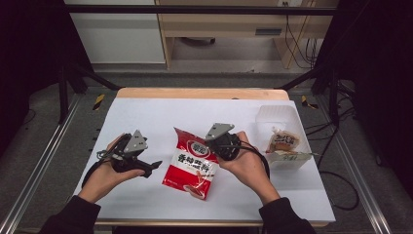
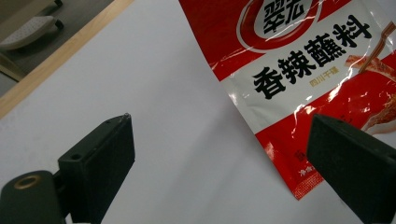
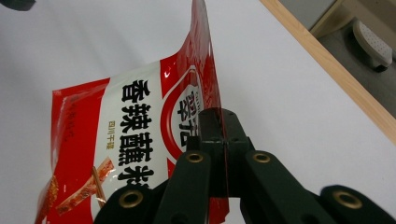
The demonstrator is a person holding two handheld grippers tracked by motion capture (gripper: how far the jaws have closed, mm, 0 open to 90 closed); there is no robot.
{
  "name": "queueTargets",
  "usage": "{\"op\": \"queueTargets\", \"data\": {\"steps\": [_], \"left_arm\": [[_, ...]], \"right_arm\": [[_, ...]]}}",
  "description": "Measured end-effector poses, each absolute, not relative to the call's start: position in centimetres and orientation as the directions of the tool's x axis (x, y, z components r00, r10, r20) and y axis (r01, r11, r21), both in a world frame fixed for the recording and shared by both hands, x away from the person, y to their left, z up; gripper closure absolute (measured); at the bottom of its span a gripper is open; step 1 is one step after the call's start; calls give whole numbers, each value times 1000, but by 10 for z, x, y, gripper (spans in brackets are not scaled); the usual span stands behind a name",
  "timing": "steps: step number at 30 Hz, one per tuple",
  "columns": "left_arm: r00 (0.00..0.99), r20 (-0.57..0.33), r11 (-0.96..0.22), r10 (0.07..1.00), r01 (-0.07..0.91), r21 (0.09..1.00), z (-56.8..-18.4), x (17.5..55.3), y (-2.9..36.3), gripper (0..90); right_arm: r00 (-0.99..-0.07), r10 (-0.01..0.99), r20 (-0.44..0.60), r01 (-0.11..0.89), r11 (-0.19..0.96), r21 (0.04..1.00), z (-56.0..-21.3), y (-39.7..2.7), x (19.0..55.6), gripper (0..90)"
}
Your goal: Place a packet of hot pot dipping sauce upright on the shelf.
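Right gripper [image 3: 223, 122] jaws pinch the glossy, flat red packet [image 3: 140, 135].

We hold the left gripper [image 1: 155, 165] low at the left, jaws spread wide, pointing right, nothing between them. Our right gripper [image 1: 213, 142] sits near centre, jaws clamped together on a red packet [image 1: 191, 165]. Both forearms enter from below.
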State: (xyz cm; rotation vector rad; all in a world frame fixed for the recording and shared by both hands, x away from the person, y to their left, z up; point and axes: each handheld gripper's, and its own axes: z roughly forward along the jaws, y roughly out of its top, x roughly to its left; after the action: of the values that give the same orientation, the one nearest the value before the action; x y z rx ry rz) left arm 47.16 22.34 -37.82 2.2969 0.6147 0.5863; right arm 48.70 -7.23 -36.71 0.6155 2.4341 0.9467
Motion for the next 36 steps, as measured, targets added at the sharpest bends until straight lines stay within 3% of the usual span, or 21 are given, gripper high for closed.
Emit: {"op": "queueTargets", "data": {"steps": [23, 36], "left_arm": [[774, 253, -626, 580, 224, 747, -336, 480, 226, 146], [803, 264, -646, 535, 188, 740, -329, 483, 221, 228]], "right_arm": [[-832, 456, -318, 96, 681, 726, -340, -55, 474, 900], [-846, 415, -335, 51, 688, 724, -337, -51, 473, 900]]}}
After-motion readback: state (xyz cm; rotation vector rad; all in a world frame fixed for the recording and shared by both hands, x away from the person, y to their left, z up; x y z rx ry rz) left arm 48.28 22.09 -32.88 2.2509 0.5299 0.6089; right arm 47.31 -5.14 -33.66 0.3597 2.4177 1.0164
